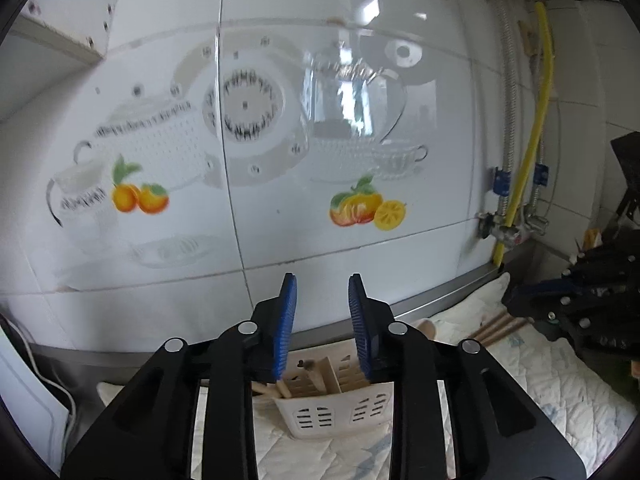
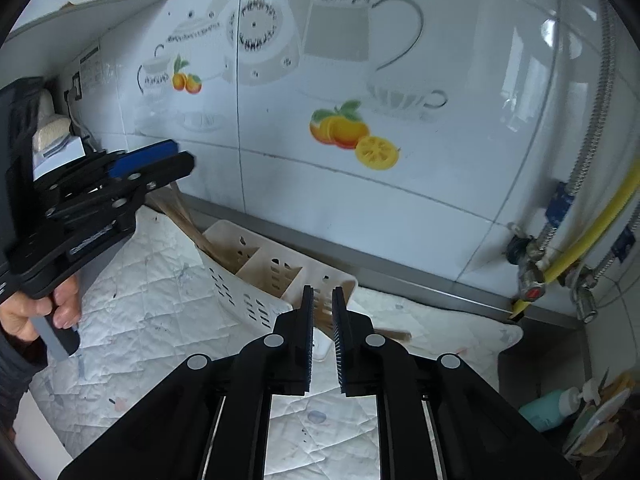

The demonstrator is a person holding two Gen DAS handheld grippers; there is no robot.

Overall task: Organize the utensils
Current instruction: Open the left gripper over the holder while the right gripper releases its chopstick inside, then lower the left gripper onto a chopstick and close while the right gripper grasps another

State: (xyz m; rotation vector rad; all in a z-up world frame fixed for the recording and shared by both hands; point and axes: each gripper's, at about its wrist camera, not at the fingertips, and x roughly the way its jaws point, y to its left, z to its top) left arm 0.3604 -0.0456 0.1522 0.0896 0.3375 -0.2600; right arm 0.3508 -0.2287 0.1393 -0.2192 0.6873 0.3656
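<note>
A cream slotted utensil caddy (image 1: 332, 416) stands on the quilted mat below my left gripper (image 1: 322, 284), with wooden utensils (image 1: 308, 380) standing in it. My left gripper is open and empty above the caddy. In the right wrist view the caddy (image 2: 256, 280) has wooden utensils (image 2: 188, 220) in its left compartment. My right gripper (image 2: 321, 294) is open by a narrow gap and holds nothing. Wooden utensils (image 2: 384, 334) lie on the mat just beyond its tips. The left gripper (image 2: 160, 160) also shows there, above the caddy's left end.
A tiled wall (image 1: 280, 160) with fruit and teapot decals stands close behind. A yellow hose (image 1: 532, 120) and valves (image 2: 532, 276) are at the right. A teal bottle (image 2: 548, 408) sits at the lower right. A white appliance (image 2: 60, 152) and cord are on the left.
</note>
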